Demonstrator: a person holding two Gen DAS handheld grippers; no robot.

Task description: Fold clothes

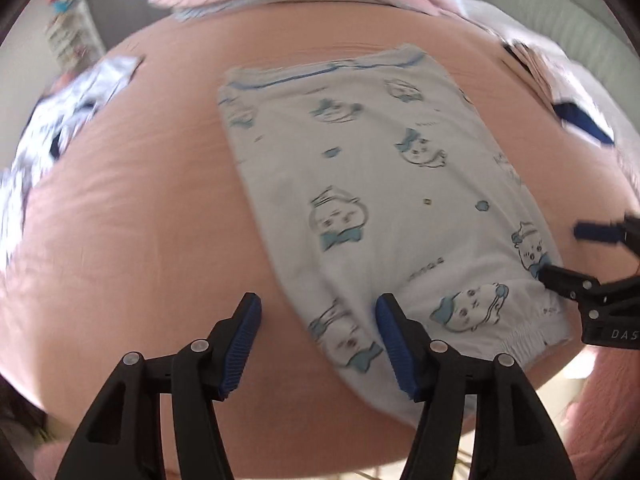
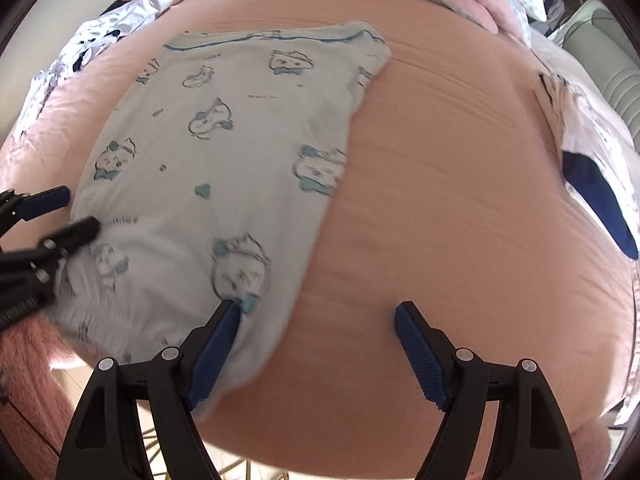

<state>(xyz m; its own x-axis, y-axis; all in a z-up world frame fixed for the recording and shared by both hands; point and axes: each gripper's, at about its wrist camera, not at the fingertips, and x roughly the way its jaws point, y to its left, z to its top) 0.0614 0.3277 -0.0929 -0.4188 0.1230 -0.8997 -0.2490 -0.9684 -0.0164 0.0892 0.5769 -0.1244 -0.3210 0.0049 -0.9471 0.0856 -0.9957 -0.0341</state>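
- Where the pink bedsheet (image 1: 140, 200) is bare of other laundry, a pale blue garment (image 1: 360, 184) printed with cartoon animal faces lies flat, folded to a long panel, elastic hem at the near bed edge.
- Left gripper (image 1: 318, 312): jaws spread, nothing between the pads; its right finger is over the garment's near corner, its left finger over bare sheet.
- Right gripper (image 2: 316, 316): jaws wide apart, empty; left finger over the garment's near edge, right finger over sheet.
- Crumpled white-and-navy clothes (image 2: 80, 56) at the bed's far left.
- White garment with a navy patch (image 2: 596, 196) at the right edge.
- Both views blurred.
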